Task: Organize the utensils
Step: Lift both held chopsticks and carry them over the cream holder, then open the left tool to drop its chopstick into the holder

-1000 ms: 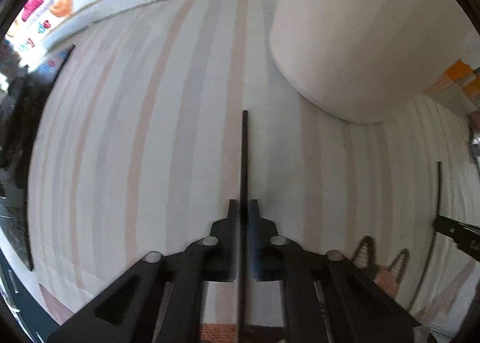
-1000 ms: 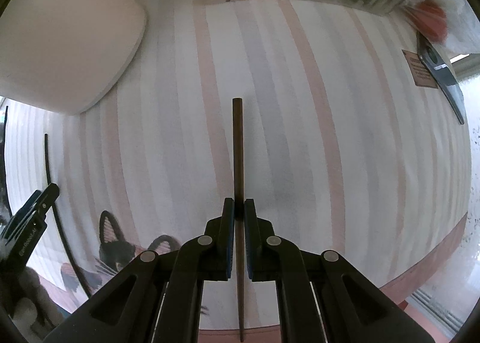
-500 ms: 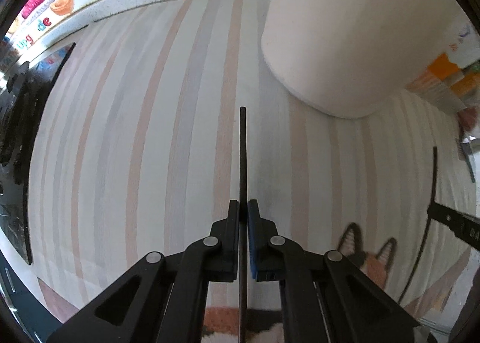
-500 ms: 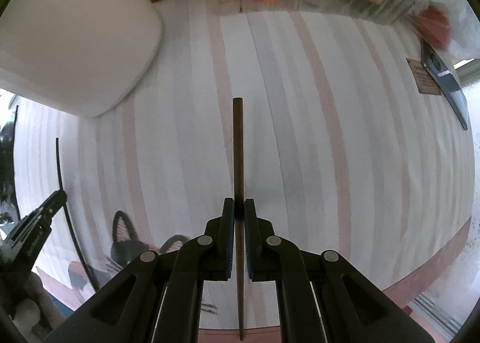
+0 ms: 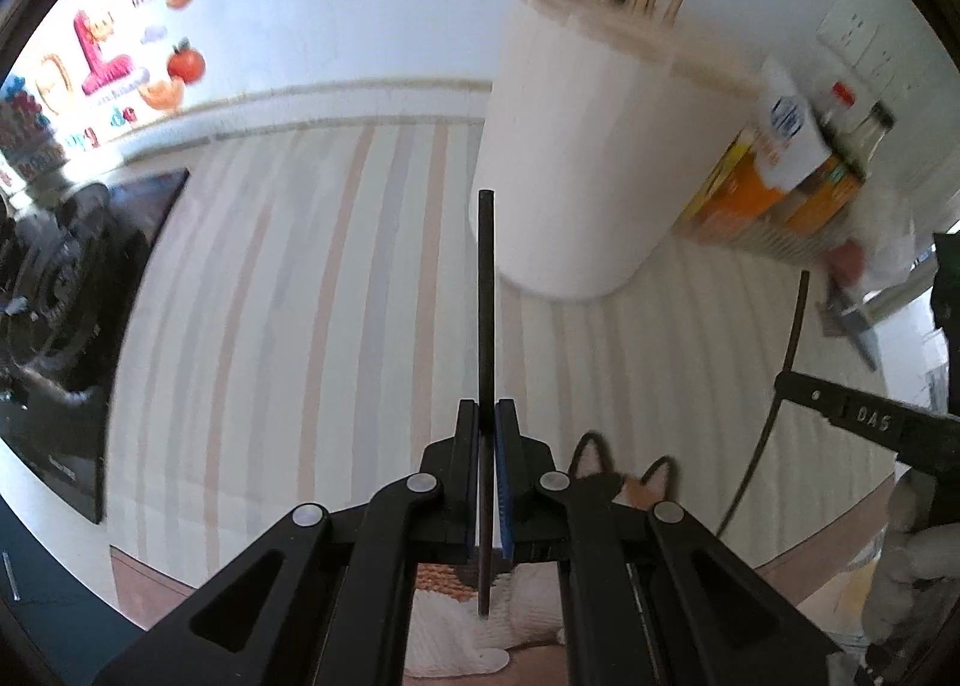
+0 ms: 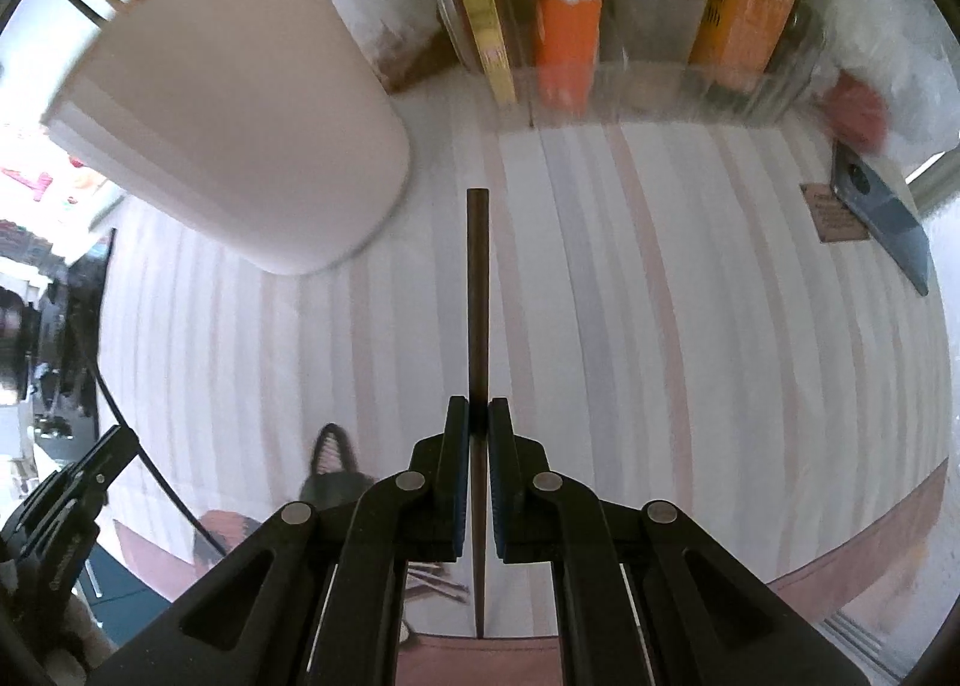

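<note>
Above the striped cloth (image 5: 252,326), the left gripper (image 5: 486,416) is clamped on a black chopstick (image 5: 486,290) just before the white holder (image 5: 576,158), and the right gripper (image 6: 474,416) likewise pinches a brown chopstick (image 6: 478,290).

Striped tablecloth (image 5: 312,290) under white holder (image 5: 576,158)

Your left gripper (image 5: 486,422) is black with blue pads, pinching a black chopstick (image 5: 485,290); your right gripper's (image 6: 478,422) chopstick (image 6: 477,302) is dark brown; cream holder (image 5: 576,158) far; the cloth (image 6: 690,290) runs white with pink and grey stripes.
</note>
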The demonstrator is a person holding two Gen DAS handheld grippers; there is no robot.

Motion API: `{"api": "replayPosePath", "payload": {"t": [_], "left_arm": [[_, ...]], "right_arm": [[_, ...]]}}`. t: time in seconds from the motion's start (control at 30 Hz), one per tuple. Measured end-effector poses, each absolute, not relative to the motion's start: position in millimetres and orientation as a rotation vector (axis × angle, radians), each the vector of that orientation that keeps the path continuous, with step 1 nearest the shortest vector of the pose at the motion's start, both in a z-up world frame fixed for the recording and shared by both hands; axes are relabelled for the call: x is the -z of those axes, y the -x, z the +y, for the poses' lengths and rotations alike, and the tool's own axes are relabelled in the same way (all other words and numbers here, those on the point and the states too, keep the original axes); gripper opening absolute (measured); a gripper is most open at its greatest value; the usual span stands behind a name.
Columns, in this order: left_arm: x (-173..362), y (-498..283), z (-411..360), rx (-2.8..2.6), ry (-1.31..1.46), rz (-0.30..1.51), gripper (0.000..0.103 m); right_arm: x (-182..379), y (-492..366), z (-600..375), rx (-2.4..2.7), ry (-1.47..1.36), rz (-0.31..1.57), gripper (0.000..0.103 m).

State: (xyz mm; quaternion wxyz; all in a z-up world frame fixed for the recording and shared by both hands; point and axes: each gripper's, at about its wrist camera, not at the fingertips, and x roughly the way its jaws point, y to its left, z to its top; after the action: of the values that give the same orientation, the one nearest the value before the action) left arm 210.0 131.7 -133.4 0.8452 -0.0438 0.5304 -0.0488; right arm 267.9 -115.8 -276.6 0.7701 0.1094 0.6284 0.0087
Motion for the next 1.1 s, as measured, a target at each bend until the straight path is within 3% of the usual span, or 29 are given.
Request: {"api": "replayPosePath", "payload": {"t": [0.63,1.1], "left_arm": [[-7,-215,131,0.112,0.057,0.757,0.002],[-138,-231,110,0.201,0.081,0.535,0.000]], "right_arm": [[131,-280,-115,-0.092,-0.244,1.026,0.006],[-26,-303,-105,-0.267,-0.223,0.807,0.006]]}}
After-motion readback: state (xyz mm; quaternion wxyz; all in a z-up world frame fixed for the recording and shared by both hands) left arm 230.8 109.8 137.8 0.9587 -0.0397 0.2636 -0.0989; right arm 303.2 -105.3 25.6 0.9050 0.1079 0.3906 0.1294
